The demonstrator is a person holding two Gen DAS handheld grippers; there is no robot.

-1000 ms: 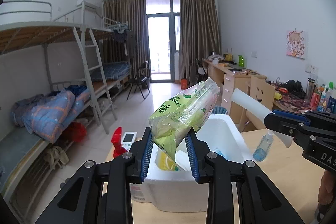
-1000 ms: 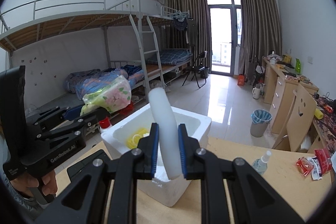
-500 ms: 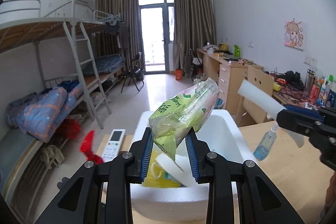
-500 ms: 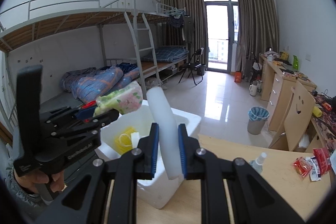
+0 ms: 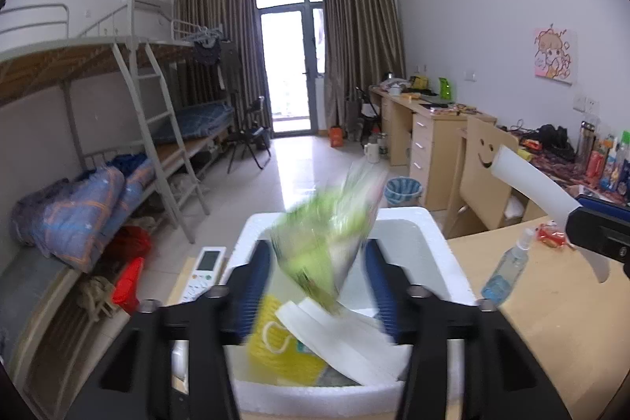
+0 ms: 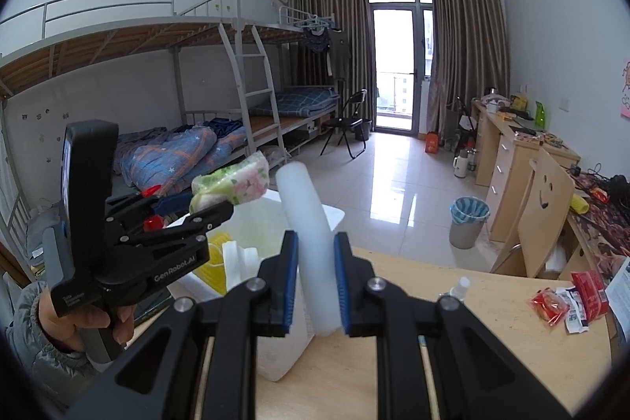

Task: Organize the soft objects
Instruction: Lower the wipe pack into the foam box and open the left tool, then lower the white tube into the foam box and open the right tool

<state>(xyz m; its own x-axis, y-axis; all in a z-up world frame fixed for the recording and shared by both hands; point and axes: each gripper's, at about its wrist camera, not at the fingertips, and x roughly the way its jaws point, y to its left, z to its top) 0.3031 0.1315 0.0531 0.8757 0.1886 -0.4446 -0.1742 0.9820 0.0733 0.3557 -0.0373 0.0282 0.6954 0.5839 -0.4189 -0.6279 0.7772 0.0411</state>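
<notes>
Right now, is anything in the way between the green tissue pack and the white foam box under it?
Nothing blocks it. The green tissue pack sits between the left gripper's opening jaws, right above the open white foam box. It would land on the yellow pack and white foam pieces already inside.

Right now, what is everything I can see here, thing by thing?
Tissue pack: one, green, blurred, between the opening left jaws, over the box.
Foam box: one, white, on the table.
Foam tube: one, white, clamped in the right gripper.
Yellow pack: one, inside the box.
Spray bottle: one, clear blue, on the table.
Remote: one, white, left of the box.
Table: one, light wood.
Left gripper: black, blue pads.
Right gripper: black, blue pads.
</notes>
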